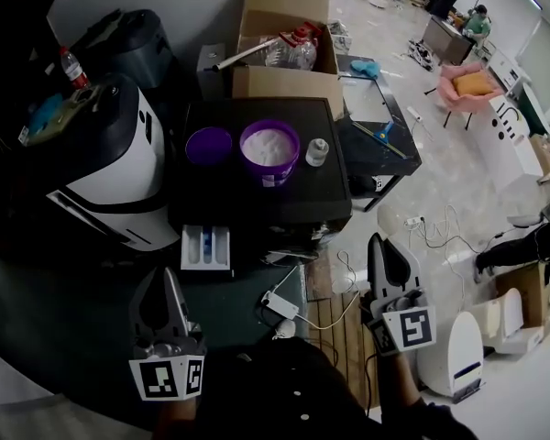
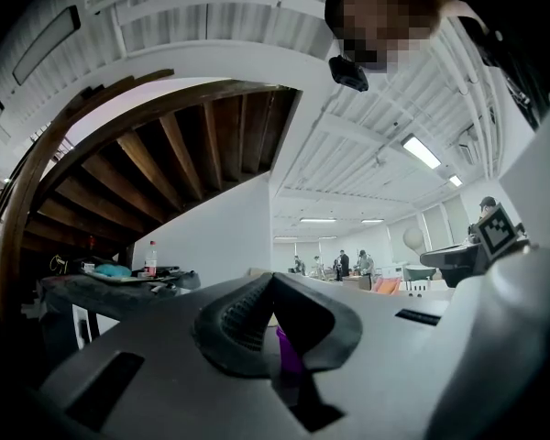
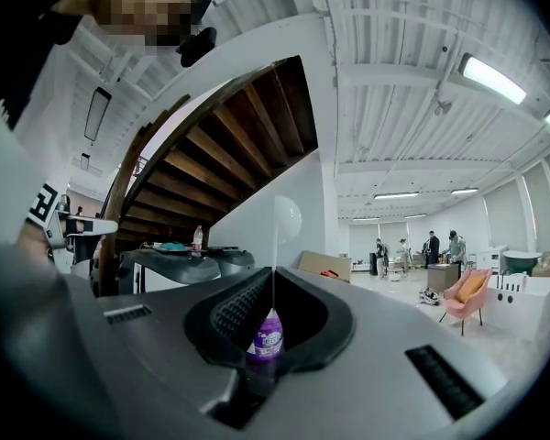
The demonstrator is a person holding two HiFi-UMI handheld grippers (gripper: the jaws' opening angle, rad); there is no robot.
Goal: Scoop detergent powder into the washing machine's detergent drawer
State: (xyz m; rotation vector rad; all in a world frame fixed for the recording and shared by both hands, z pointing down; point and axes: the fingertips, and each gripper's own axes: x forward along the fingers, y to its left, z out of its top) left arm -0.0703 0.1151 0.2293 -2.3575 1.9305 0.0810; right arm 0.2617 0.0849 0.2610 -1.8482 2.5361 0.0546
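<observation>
- While both grippers hang low in the head view, the left gripper (image 1: 170, 280) at 7 o'clock and the right gripper (image 1: 379, 248) at 5 o'clock, each has its jaws clenched tip to tip on nothing. The purple glimpsed between them is only the tub far ahead.
- The round purple plastic tub of white powder (image 1: 269, 150) stands on the black flat-topped washer (image 1: 257, 204). A flat purple lid (image 1: 209, 145) lies just beside it at its 9 o'clock, and a small white scoop-like cup (image 1: 317, 151) sits near at its 3 o'clock.
- The white pulled-out detergent drawer (image 1: 206, 247) juts from the washer's front, at the tub's 7 o'clock.
- Risks, as I judge them: jaws arriving still clenched could knock the light cup off the top. A loaded scoop carried over the front edge could shed powder onto the white cables (image 1: 284, 302) below.
- Hard to tell: whether the cup has a handle, and which drawer compartment is which. The washer's front is hidden beneath its top.
</observation>
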